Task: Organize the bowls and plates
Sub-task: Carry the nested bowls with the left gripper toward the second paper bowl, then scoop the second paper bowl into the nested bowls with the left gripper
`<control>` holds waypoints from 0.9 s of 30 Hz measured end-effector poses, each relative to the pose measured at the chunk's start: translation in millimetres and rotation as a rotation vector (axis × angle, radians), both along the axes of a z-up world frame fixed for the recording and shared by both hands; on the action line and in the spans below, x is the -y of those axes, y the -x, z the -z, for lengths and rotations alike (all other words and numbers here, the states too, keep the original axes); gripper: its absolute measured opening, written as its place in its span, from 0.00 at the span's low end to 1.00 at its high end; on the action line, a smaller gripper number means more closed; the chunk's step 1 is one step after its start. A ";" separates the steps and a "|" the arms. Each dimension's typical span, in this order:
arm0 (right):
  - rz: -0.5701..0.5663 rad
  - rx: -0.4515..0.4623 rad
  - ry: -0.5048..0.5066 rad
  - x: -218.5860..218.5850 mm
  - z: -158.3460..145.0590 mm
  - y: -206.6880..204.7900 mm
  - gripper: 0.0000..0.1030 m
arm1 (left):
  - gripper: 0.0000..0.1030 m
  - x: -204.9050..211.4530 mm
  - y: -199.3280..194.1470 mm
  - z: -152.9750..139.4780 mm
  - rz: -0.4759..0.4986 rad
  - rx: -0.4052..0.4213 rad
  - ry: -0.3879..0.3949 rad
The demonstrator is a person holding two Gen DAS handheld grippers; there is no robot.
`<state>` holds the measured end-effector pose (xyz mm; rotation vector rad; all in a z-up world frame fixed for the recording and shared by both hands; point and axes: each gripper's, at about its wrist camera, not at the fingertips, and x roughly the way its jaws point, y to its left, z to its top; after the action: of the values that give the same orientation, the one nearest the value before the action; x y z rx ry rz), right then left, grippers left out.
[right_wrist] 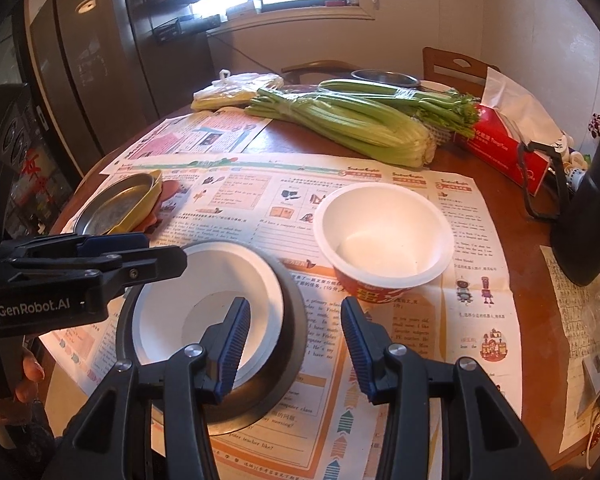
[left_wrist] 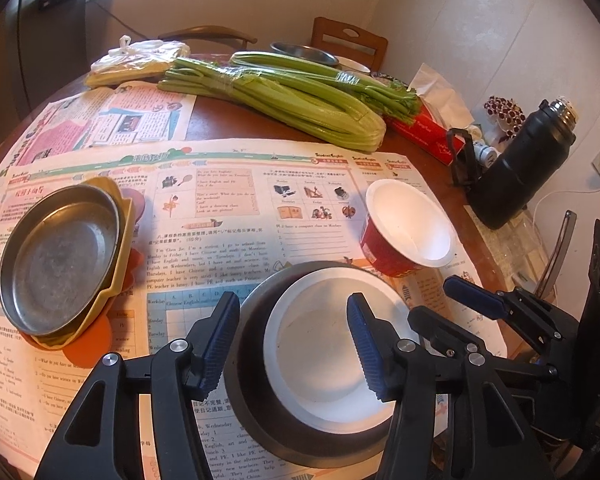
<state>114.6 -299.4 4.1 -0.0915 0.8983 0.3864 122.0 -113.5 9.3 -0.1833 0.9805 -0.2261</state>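
While the white bowl (left_wrist: 328, 344) sits nested in the steel bowl (left_wrist: 300, 448) on the newspaper (left_wrist: 220, 216), the left gripper (left_wrist: 292, 298) straddles their rims, jaws parted, and the right gripper (right_wrist: 295, 300) hovers alongside, parted and empty.

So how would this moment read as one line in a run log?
left tongs: open, over white bowl in metal bowl | right tongs: open, empty | red cup: standing beside | plate stack: untouched

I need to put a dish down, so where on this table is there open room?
Open newspaper lies right of the red paper bowl, and between the plate stack and that bowl. The far side is crowded with celery and the tissue box; the black flask blocks the right edge.
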 end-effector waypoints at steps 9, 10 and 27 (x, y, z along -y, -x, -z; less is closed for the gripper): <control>0.063 0.004 -0.012 17.1 -2.1 -11.6 0.54 | 0.68 8.7 -9.7 -5.2 0.021 0.015 0.003; 0.069 0.004 -0.015 18.9 -2.2 -12.7 0.54 | 0.68 9.5 -11.7 -5.0 0.022 0.012 0.006; 0.182 -0.018 -0.032 56.5 0.9 -45.7 0.55 | 0.68 41.7 -62.6 -7.3 0.076 -0.011 0.013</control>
<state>160.4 -355.9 3.2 0.0232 0.9097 0.2318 184.6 -155.2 16.6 -0.1594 0.9984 -0.3009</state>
